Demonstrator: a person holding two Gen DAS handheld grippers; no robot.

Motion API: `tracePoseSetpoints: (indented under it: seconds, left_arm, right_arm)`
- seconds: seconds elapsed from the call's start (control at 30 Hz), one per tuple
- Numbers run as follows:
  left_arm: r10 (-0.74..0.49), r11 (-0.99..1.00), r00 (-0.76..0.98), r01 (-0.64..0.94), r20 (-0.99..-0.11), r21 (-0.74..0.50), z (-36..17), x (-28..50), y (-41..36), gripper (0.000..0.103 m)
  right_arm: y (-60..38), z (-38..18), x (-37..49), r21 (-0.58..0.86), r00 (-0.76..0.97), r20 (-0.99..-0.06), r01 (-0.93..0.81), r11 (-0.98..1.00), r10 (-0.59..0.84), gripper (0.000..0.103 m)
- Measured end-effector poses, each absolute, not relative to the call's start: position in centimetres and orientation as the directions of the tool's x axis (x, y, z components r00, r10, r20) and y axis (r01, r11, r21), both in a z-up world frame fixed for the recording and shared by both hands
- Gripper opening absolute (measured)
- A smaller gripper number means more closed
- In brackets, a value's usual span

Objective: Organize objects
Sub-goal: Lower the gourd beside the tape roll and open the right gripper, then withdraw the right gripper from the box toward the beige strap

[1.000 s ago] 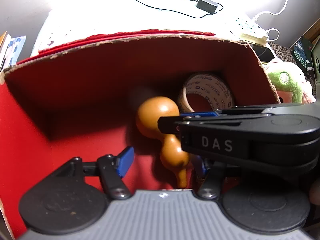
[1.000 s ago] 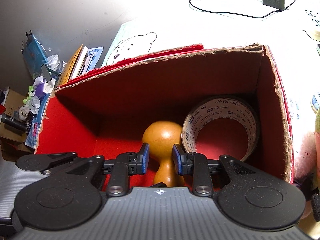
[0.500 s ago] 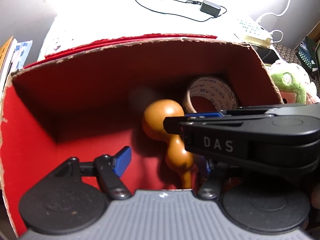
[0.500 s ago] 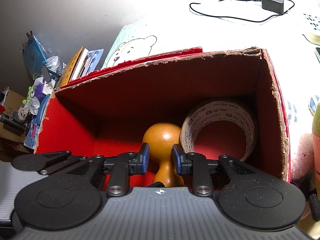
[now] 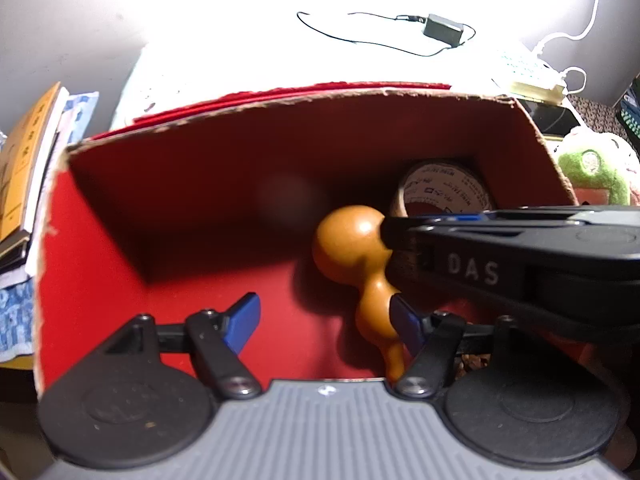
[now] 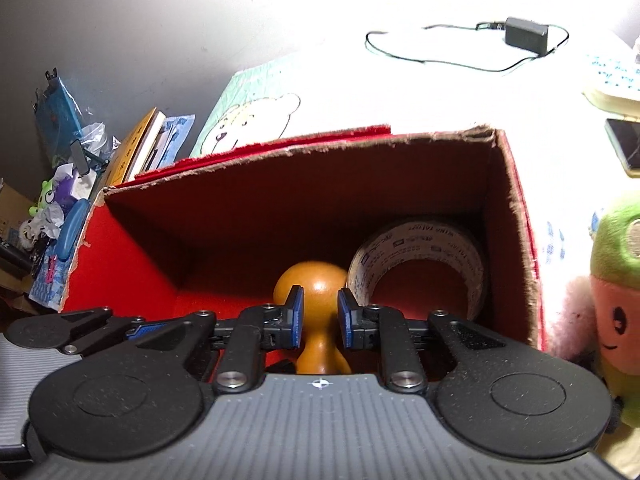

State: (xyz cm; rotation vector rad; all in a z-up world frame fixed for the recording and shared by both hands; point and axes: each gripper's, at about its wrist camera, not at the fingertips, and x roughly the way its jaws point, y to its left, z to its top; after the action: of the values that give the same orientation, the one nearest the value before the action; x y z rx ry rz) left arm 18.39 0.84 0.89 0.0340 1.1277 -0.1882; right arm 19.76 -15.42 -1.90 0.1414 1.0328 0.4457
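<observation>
Right wrist view: right gripper angles down into a red-lined cardboard box, fingers closing around an orange wooden gourd's neck; left gripper opens wide, its right finger part-hidden.

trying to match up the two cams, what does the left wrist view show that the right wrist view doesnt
Only the left wrist view shows the gourd's narrow stem end, the right gripper from the side, and the left gripper's own fingers, jaws opening, nothing held.

Only the right wrist view shows the bear-print cloth, the clutter beside the books, and the right gripper closing around the gourd's waist; contact is unclear.

Both show the red box, tape roll, green plush, adapter with cable and books.
</observation>
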Motion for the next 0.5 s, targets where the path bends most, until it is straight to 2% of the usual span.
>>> tracePoseSetpoints:
  seconds: [0.5]
  left_arm:
    - [-0.068, 0.993, 0.551, 0.122, -0.831, 0.000, 5.7, 12.5, 1.3, 0.079]
  right_arm:
    - [-17.9, 3.0, 13.7, 0.322, 0.576, -0.663, -0.356, 0.877, 0.478, 0.025]
